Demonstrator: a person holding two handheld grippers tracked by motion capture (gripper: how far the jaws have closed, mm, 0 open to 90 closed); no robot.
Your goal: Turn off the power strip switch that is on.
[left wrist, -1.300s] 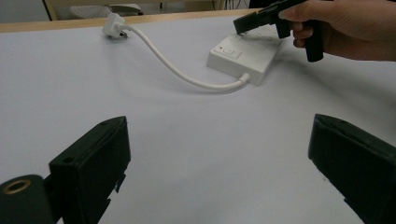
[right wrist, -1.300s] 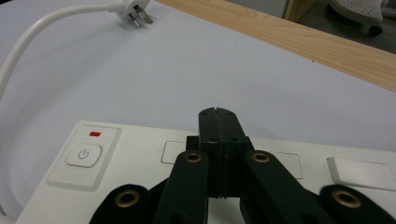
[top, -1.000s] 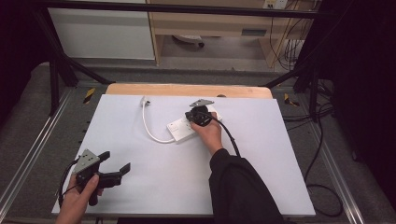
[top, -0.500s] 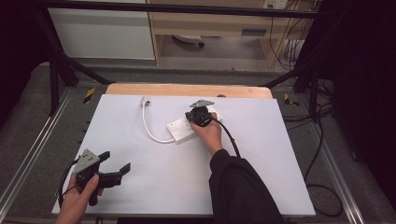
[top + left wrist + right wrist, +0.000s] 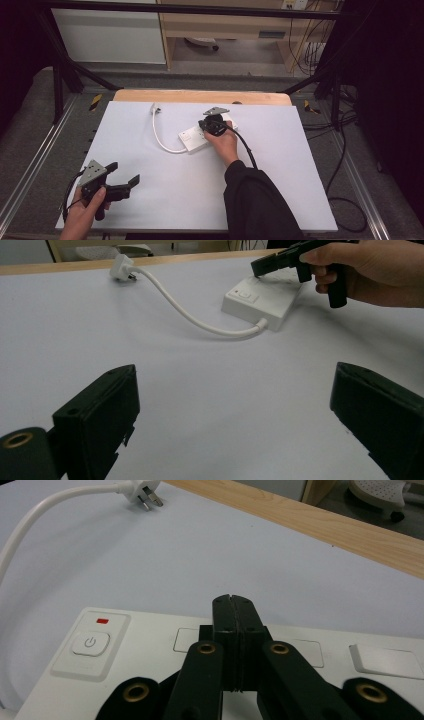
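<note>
Directly under closed right tongs (image 5: 233, 605): white power strip (image 5: 150, 670); open, empty left tongs (image 5: 122, 176) well apart, near the surface (image 5: 280, 180) edge.

Nothing has changed since the earlier pictures.

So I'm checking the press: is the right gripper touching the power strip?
Cannot tell. In the right gripper view the shut right gripper lies over the power strip, but its tips hide whether they rest on it.
</note>
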